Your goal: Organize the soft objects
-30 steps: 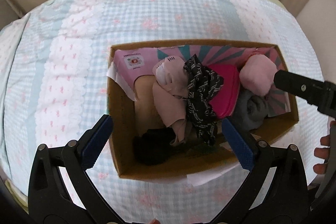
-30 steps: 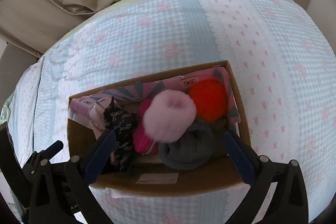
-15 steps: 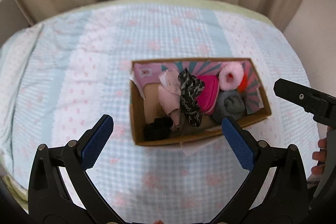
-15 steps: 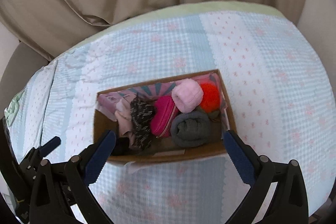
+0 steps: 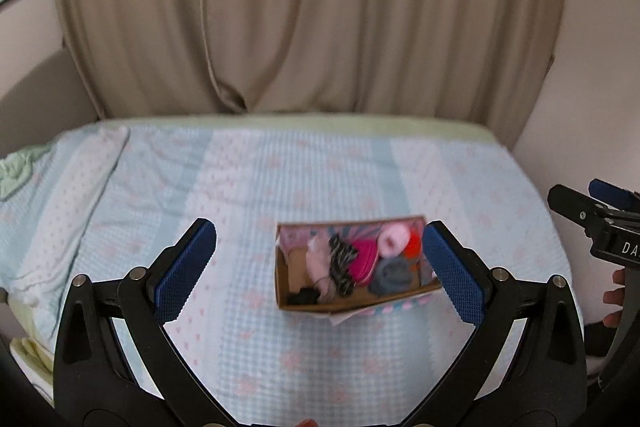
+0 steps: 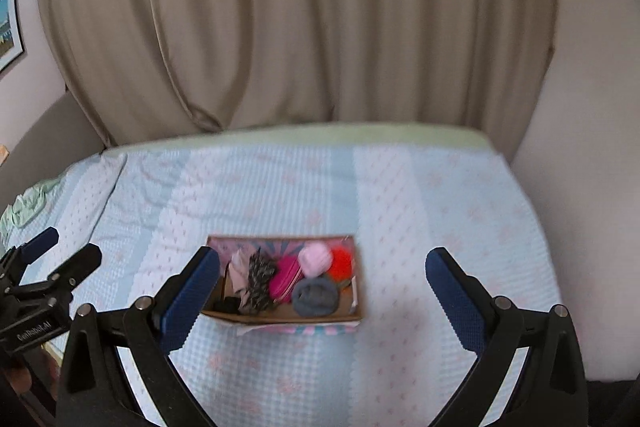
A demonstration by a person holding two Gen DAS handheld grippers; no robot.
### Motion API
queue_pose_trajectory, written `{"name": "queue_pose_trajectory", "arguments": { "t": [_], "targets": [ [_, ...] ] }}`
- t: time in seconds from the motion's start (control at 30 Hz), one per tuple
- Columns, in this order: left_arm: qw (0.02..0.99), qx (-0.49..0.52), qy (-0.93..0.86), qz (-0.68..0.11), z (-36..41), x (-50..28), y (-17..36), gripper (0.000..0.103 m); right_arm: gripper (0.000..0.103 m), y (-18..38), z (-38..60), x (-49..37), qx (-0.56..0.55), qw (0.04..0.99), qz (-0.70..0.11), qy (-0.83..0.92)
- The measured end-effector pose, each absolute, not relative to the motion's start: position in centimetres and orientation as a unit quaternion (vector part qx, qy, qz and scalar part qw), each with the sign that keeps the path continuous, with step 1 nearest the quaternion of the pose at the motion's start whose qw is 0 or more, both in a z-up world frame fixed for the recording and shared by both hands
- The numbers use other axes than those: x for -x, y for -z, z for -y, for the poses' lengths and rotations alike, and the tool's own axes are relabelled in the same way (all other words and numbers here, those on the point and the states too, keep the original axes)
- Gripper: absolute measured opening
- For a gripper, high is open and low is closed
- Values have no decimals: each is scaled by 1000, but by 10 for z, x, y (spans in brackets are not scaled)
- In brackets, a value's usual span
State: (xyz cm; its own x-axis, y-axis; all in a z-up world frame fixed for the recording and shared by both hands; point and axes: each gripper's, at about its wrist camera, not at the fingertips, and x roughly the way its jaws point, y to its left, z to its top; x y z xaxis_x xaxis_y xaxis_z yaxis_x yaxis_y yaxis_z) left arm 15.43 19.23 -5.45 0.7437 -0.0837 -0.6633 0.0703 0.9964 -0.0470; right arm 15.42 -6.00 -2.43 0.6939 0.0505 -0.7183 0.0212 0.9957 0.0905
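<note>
A cardboard box [image 5: 316,303] [image 6: 280,317] sits on the bed, holding several soft items: a pale pink roll [image 5: 394,240] [image 6: 316,257], an orange ball [image 5: 413,247] [image 6: 341,261], a grey roll [image 5: 390,275] [image 6: 315,300], a magenta pouch [image 5: 362,261] [image 6: 283,279], a black-and-white patterned cloth [image 5: 340,263] [image 6: 259,281], a light pink cloth [image 5: 316,259] and a black item [image 5: 302,295]. My left gripper [image 5: 319,269] is open and empty, well back from the box. My right gripper [image 6: 322,297] is open and empty, also well back from it.
The bed has a light blue and white checked cover [image 5: 240,187] [image 6: 440,207]. Beige curtains [image 5: 300,15] hang behind it. Crumpled green fabric [image 6: 28,203] lies at the bed's left edge. A framed picture [image 6: 8,27] hangs on the left wall.
Both grippers have pulled back and up from the box, so it looks much smaller now and the curtains have come into view. Both stay open and empty.
</note>
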Motion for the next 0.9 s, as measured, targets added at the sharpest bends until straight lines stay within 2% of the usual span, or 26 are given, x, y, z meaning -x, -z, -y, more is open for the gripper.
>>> {"name": "queue_pose_trajectory", "arguments": {
  "t": [0.27, 0.9],
  "targets": [
    [954, 20, 33, -296, -163, -107, 7, 103, 102, -15, 80, -108, -17, 938, -345, 7],
    [966, 0, 35, -256, -113, -57, -4, 103, 102, -29, 119, -64, -23, 951, -307, 27]
  ]
}}
